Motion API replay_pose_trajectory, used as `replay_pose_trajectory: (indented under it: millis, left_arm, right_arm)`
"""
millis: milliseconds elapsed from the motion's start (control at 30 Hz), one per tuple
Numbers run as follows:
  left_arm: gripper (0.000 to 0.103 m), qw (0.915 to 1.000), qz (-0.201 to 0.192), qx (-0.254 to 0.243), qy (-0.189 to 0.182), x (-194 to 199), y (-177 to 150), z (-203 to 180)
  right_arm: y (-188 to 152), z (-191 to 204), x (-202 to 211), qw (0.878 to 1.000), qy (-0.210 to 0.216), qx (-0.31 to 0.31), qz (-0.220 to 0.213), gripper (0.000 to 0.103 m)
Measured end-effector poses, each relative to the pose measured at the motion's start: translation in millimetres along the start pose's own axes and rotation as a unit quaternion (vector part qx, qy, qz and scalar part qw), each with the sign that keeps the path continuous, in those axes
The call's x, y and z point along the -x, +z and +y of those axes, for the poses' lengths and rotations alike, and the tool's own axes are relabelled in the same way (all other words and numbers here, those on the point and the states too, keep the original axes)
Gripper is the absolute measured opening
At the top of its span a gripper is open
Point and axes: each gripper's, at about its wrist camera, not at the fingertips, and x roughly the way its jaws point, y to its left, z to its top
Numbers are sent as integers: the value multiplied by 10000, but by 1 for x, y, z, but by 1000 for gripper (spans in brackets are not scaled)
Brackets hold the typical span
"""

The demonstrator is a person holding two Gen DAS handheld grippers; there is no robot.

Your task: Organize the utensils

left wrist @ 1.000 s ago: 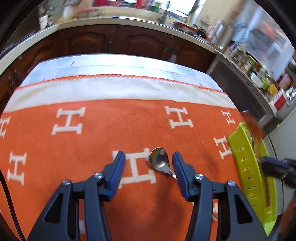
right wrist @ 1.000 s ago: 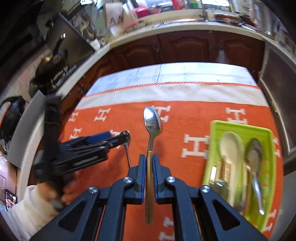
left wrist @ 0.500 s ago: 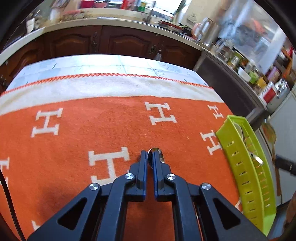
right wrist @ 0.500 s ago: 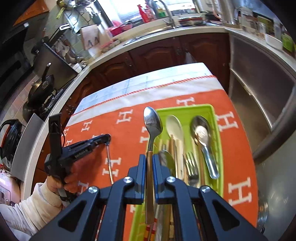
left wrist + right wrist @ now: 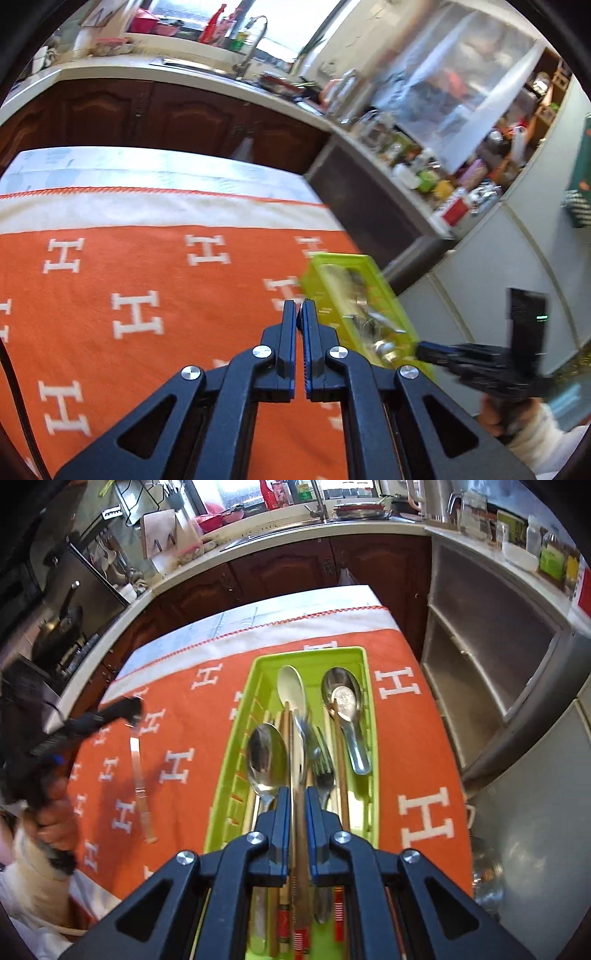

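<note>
R tongs (image 5: 296, 805) clamped on spoon (image 5: 301, 738) handle, tray (image 5: 364, 657) right below. L tongs (image 5: 299, 314) shut on 2nd spoon (image 5: 139, 775). Next: release over tray.

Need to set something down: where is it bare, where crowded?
Bare: orange cloth between the spoon held by the left tool and the green tray, the strip right of the tray, and the white band beyond it. Crowded: the tray, full of cutlery.
</note>
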Motion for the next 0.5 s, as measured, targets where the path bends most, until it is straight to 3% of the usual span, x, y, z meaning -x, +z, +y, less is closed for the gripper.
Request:
replay_pose_trajectory:
  millis: [200, 500]
  left_arm:
    - [1, 9997, 247, -15, -88, 13, -1, -44]
    - [1, 9926, 1063, -341, 477, -30, -19, -108]
  right_arm:
    - [-1, -10, 17, 9987, 149, -395, -288, 9]
    - [-8, -23, 35, 9968, 210, -610, -473, 9]
